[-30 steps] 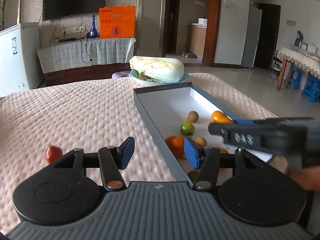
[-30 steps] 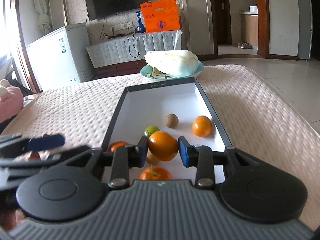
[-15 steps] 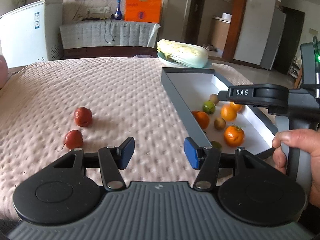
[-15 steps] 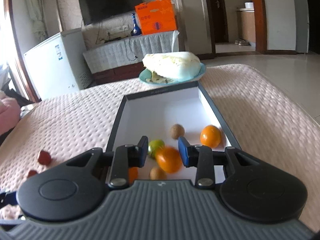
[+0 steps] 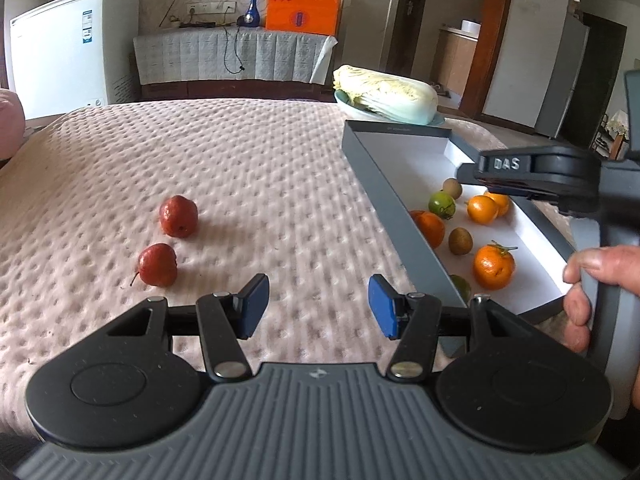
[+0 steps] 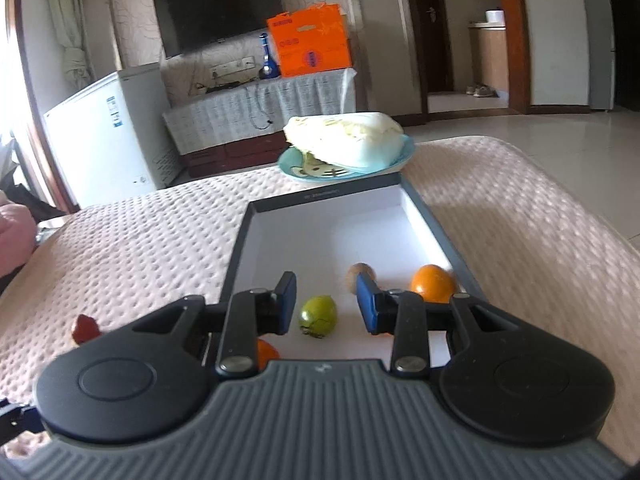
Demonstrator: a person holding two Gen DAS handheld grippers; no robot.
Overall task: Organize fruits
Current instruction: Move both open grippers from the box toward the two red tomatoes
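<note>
Two red fruits lie on the pink tablecloth left of the tray, one nearer [image 5: 157,265] and one farther [image 5: 178,216]. My left gripper [image 5: 318,306] is open and empty above the cloth, to their right. The grey tray [image 5: 384,188] with a white floor holds several oranges [image 5: 493,266], two kiwis [image 5: 460,241] and a green fruit [image 5: 441,205]. My right gripper [image 6: 325,304] is open and empty above the tray [image 6: 240,248], with the green fruit [image 6: 318,315] between its fingers below, an orange [image 6: 433,282] and a kiwi [image 6: 354,276] beyond.
A blue plate [image 6: 384,164] with a Chinese cabbage [image 6: 344,136] stands behind the tray's far end. A red fruit [image 6: 84,327] shows at the left in the right wrist view. The right gripper's body [image 5: 560,172] hangs over the tray's right side.
My right gripper opened and let go of an orange, which dropped into the tray. My left gripper swung left, bringing the two red fruits into view.
</note>
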